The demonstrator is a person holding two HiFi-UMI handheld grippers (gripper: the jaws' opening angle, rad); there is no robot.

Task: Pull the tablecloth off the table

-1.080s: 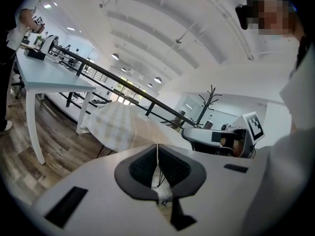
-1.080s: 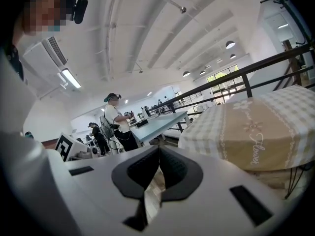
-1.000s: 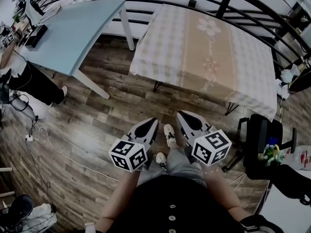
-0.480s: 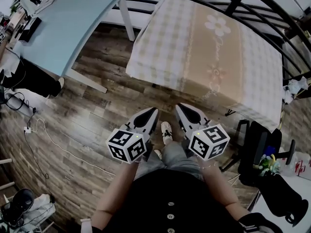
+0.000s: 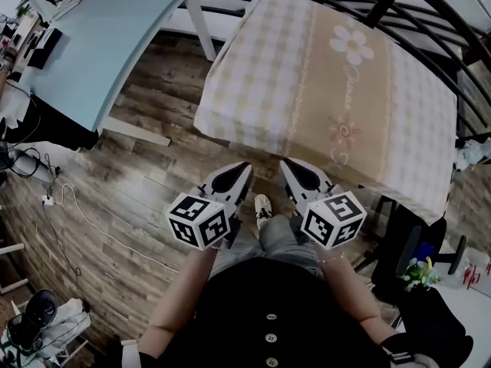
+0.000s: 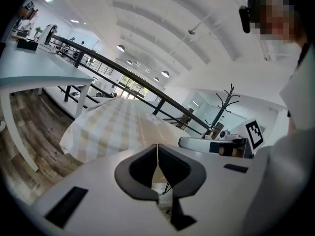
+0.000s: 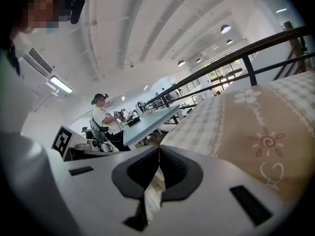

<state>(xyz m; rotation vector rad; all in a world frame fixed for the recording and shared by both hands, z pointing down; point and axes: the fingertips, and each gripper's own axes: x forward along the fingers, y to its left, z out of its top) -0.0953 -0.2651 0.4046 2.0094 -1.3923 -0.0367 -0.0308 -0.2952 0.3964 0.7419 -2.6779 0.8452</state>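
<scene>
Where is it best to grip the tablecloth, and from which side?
Probably the hanging hem of the tablecloth on the near side, approached from the front: the cloth hangs free there for jaws to pinch, while a railing blocks the far side.

Tablecloth (image 5: 337, 90): soft matt cloth. Floor (image 5: 146, 182): grainy wood planks. Railing (image 7: 250, 72): dark metal. Side table (image 5: 100, 37): smooth matt top.

The tablecloth (image 5: 337, 90) fills the upper middle and right of the head view. It is beige with pale checks and flower print, lying flat, edges hanging over the table.
</scene>
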